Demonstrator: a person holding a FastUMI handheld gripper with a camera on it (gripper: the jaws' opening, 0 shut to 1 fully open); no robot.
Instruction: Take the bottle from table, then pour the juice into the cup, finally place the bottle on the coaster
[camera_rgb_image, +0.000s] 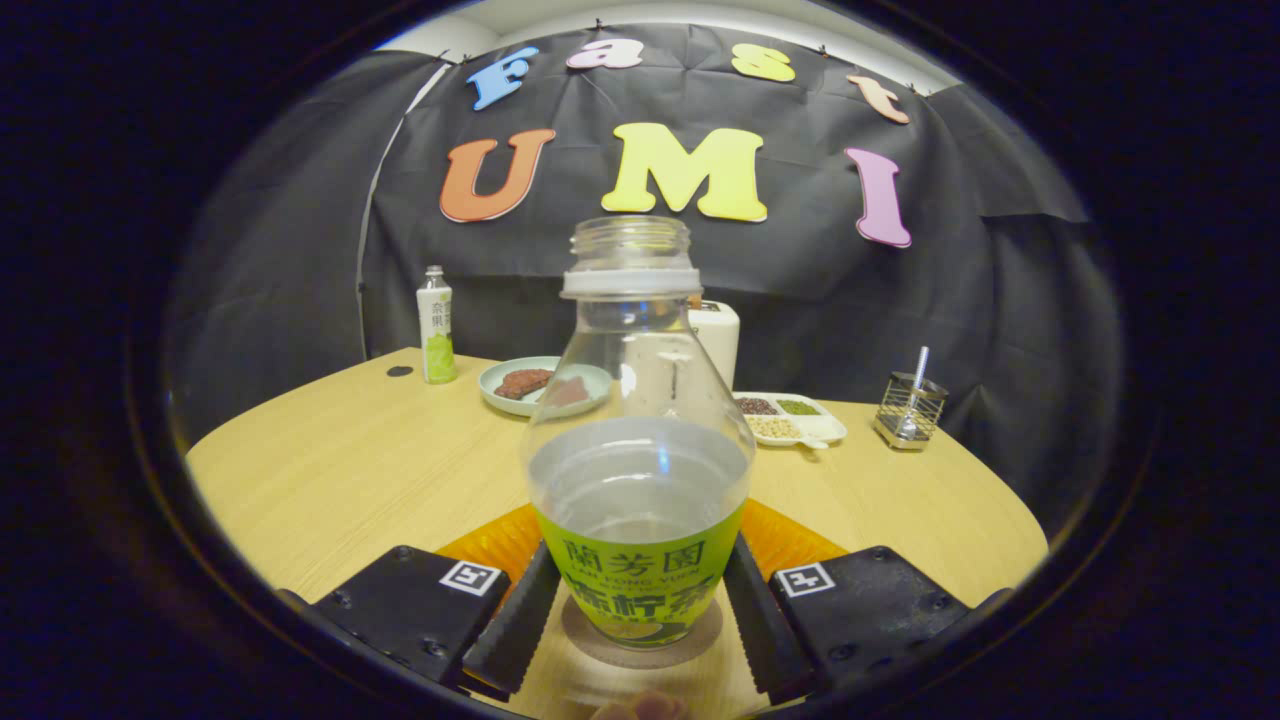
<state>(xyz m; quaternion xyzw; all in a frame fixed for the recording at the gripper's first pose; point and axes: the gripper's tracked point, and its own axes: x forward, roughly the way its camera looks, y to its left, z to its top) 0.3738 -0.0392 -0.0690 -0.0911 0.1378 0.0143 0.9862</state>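
A clear uncapped bottle (640, 450) with a green label stands upright between my fingers, part full of pale liquid. Its base rests on a round brownish coaster (703, 628) on the wooden table (340, 480). My gripper (640, 615) is shut on the bottle, and both pads (515, 620) touch the label's sides. An orange ridged thing (490, 545) lies flat just beyond the fingers, mostly hidden behind the bottle. I cannot tell what it is.
Along the far side of the table stand a small capped green bottle (436, 325), a plate of brown food (540, 385), a white box (718, 340), a divided tray of beans (790, 418) and a wire holder (908, 408). A pinkish thing (640, 708) peeks in below the coaster.
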